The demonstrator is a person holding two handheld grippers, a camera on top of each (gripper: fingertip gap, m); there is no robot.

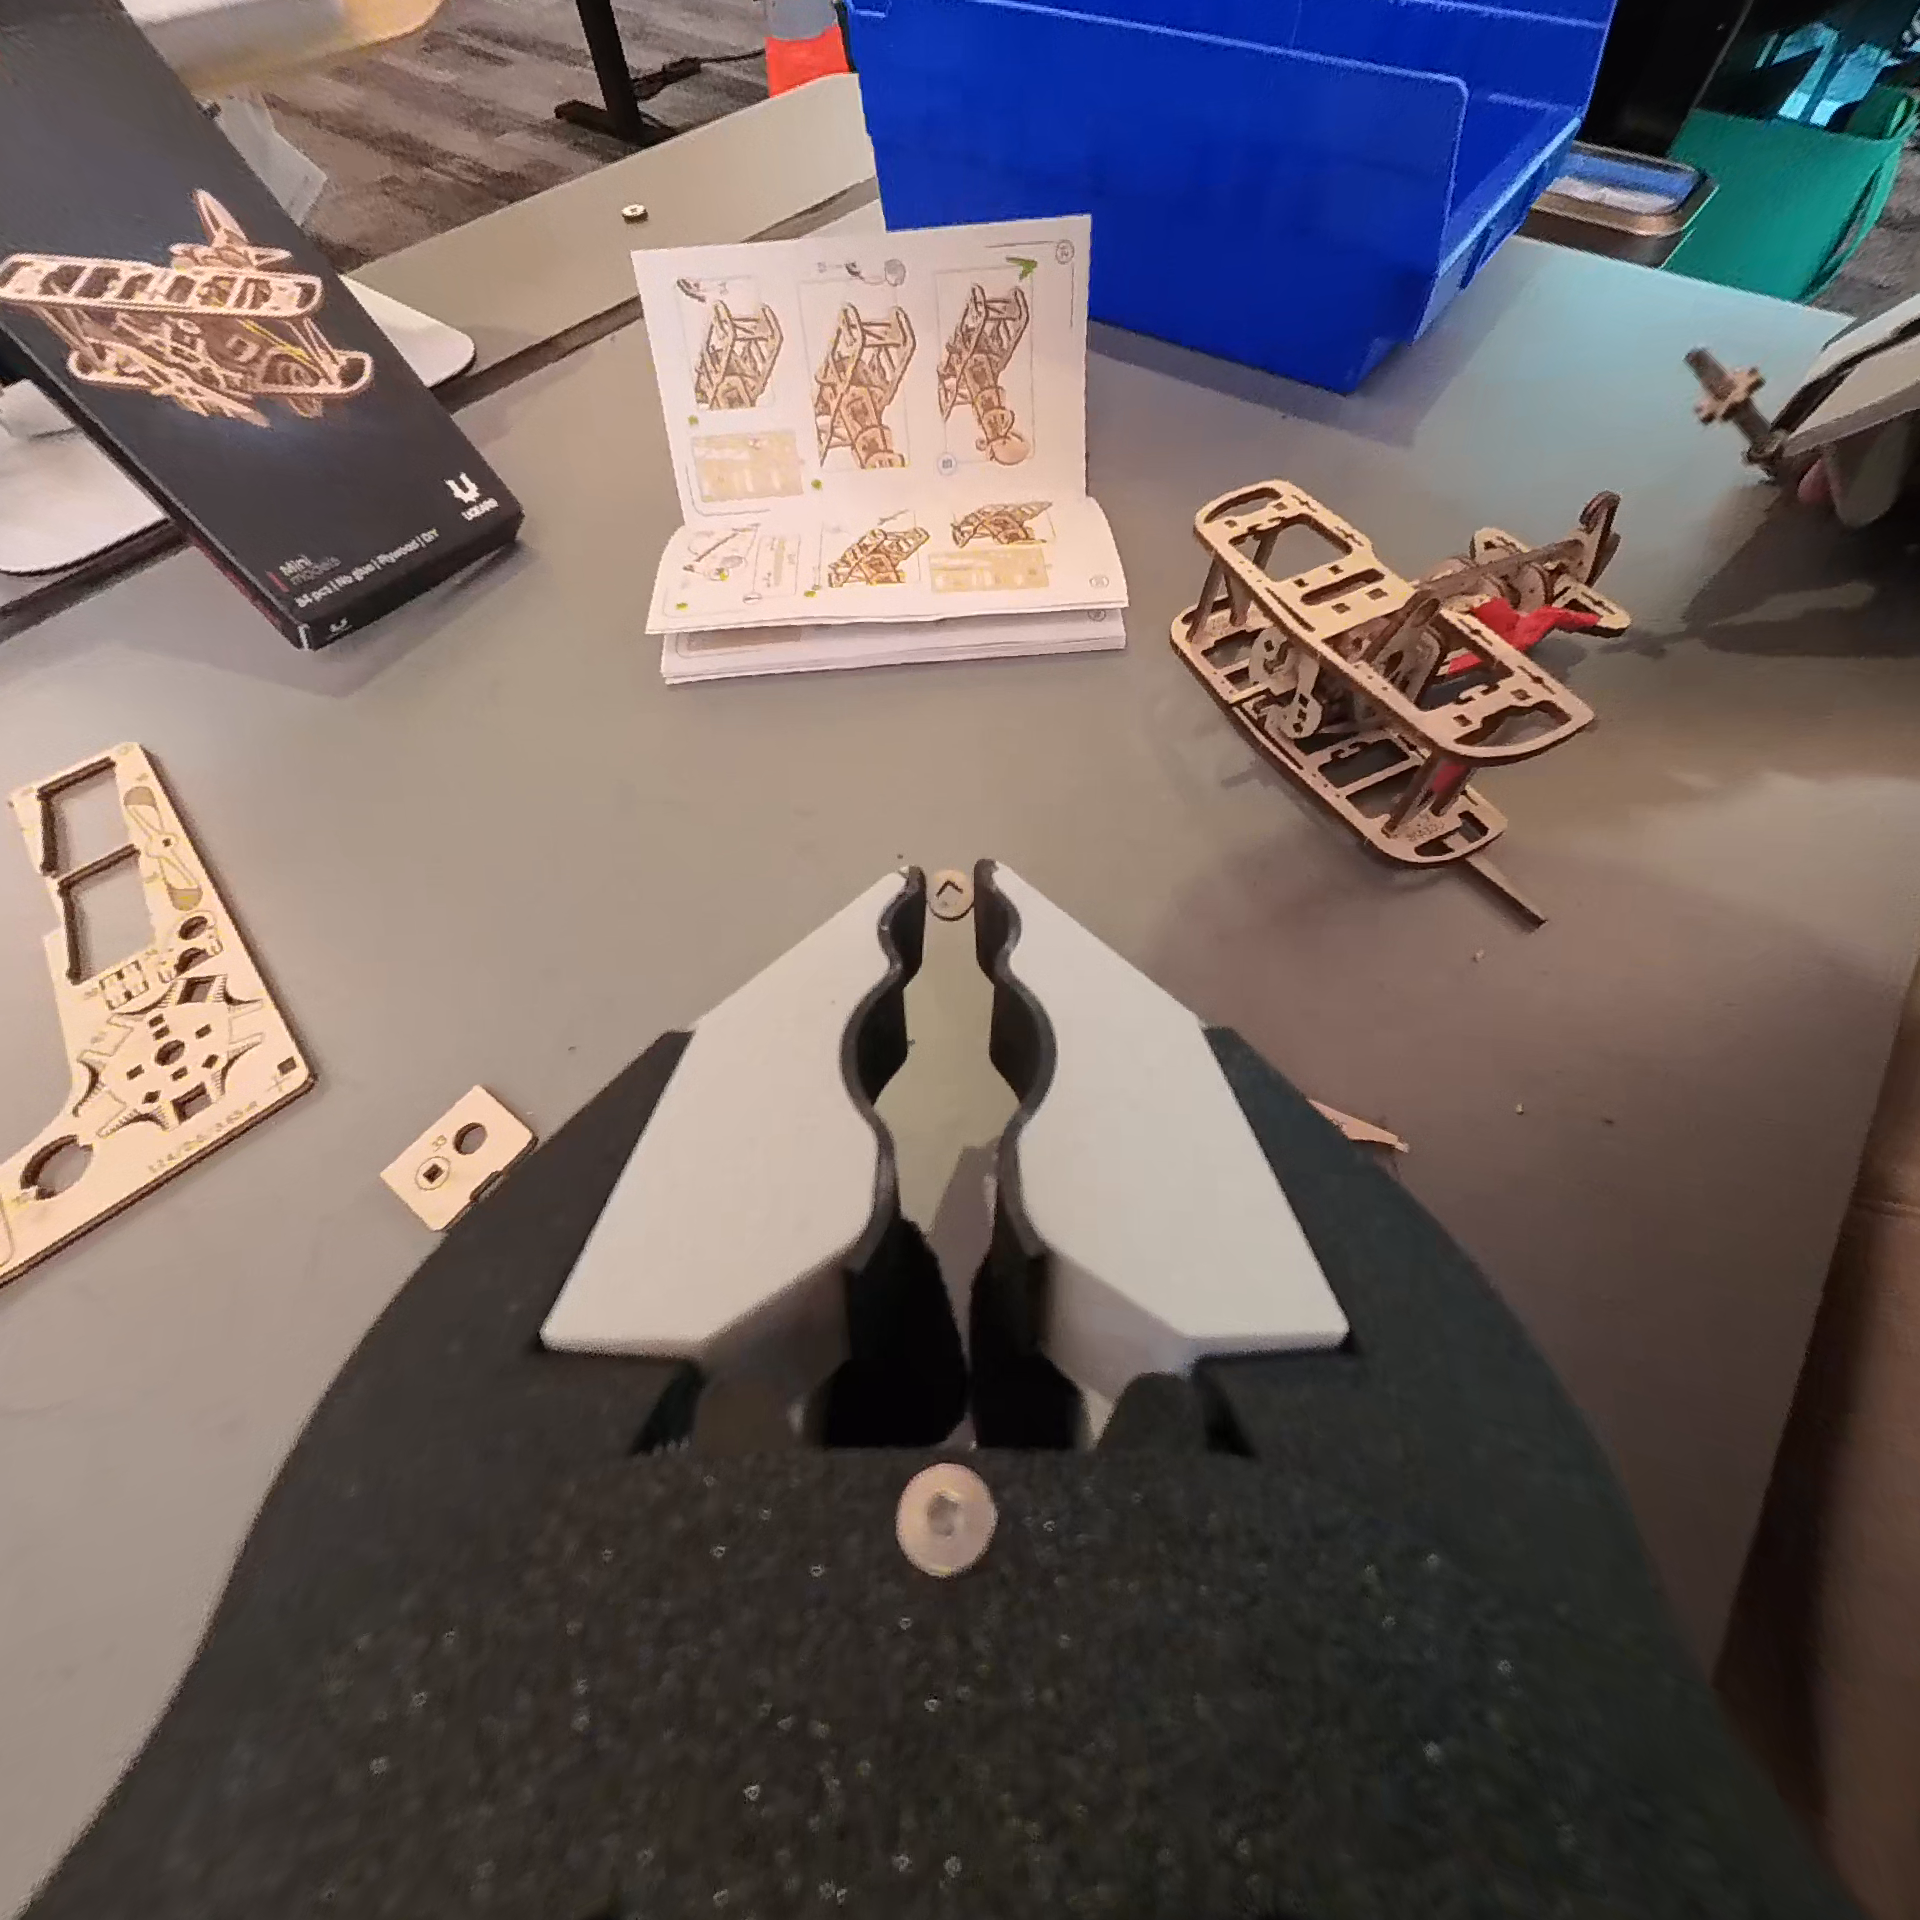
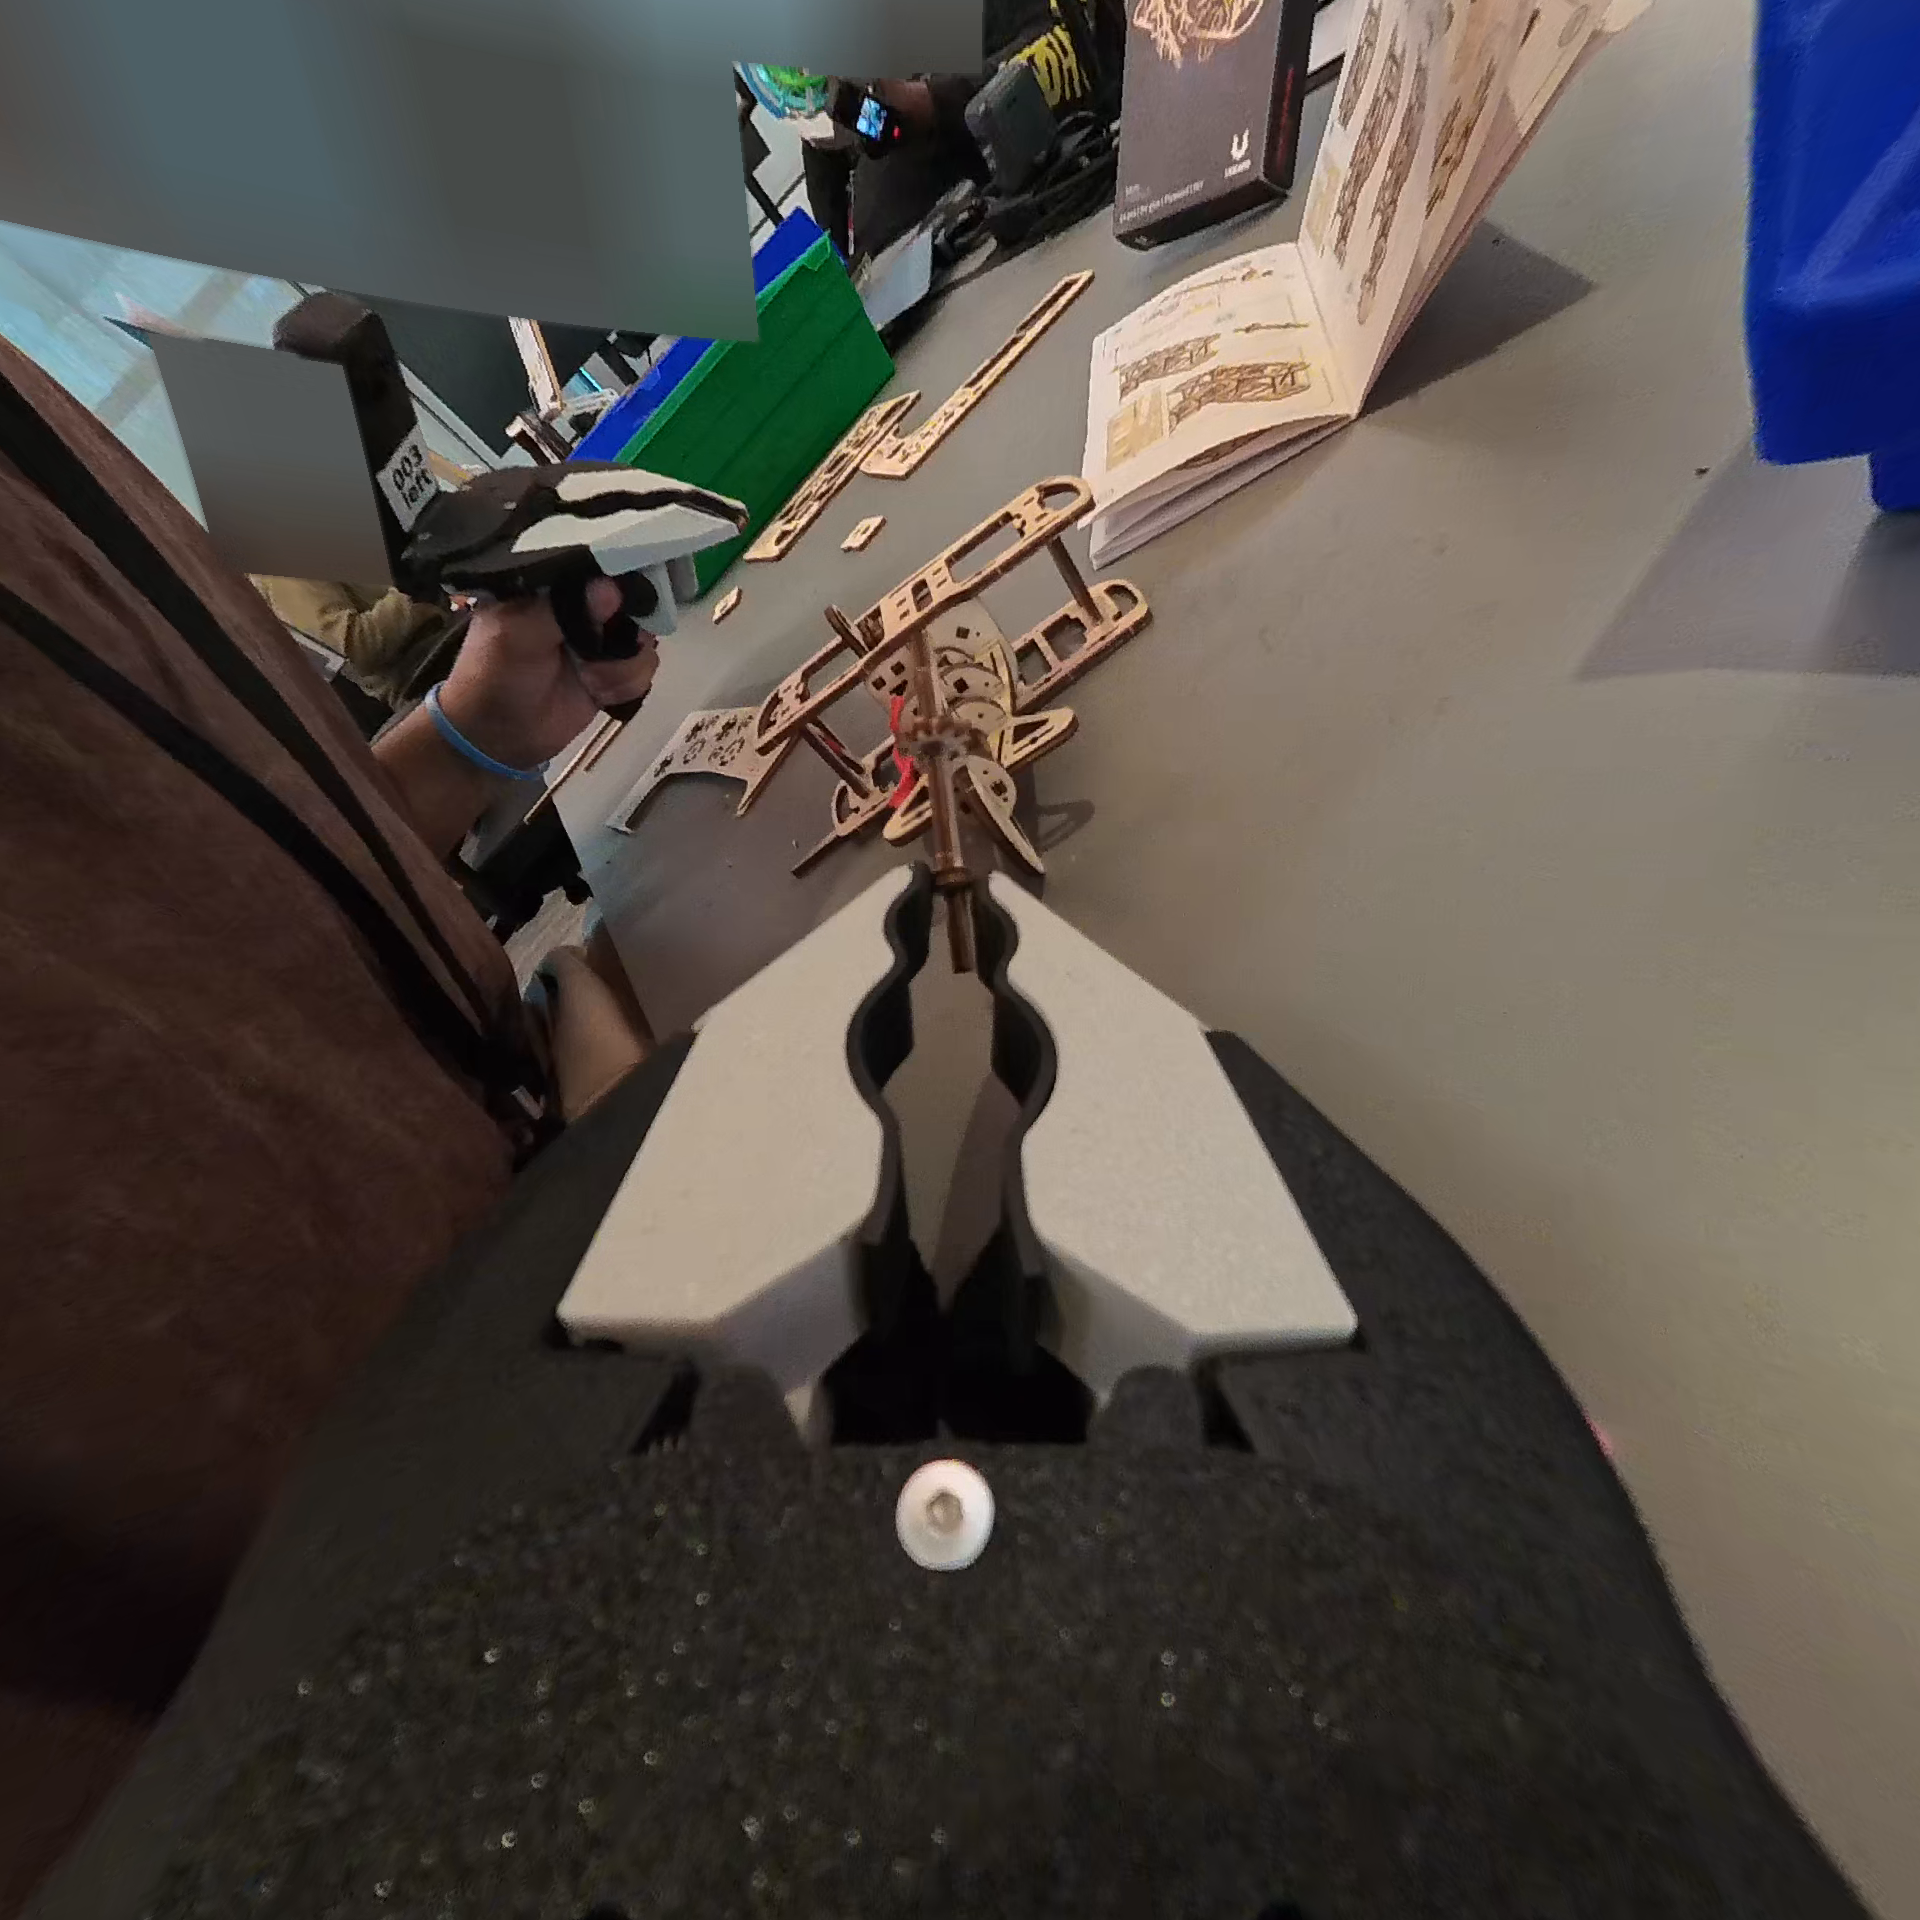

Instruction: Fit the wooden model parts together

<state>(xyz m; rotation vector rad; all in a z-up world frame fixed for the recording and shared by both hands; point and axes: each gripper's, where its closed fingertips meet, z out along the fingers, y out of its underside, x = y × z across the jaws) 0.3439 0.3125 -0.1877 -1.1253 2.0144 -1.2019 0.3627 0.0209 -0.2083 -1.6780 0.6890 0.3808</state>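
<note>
Surface: a grey matte table (image 1: 623, 790), scuffed, with small wood crumbs scattered near its right side. Beyond the far edge, patterned carpet and black desk legs; across the room, green and blue crates (image 2: 769, 395) and cabling.

On the table:
- Blue plastic bin (image 1: 1195, 177), far centre-right.
- Instruction booklet (image 1: 873, 457), open, its upper pages standing up in front of the bin; diagrams only legible as drawings.
- Black product box (image 1: 239, 353), far left, propped at a tilt; it bears a picture of a plane, a logo and small print, not transcribed.
- Laser-cut wooden sheet (image 1: 135, 1029), left edge, partly emptied; a small offcut (image 1: 457, 1153) just beside it.
- Wooden biplane model (image 1: 1392, 665), right of the booklet, largely assembled, with a red part showing inside the frame.

Tools:
- Left gripper (image 1: 948, 883): fingers nearly together, pinching a small round wooden disc (image 1: 949, 894) at the tips, held above the table, well apart from the biplane.
- Right gripper (image 2: 951, 894): clamped on a wooden axle with a gear (image 2: 940, 800), pointing at the biplane and near it; whether they touch I cannot tell.

A person in a brown sleeve (image 2: 208, 935) stands at the left.
</note>
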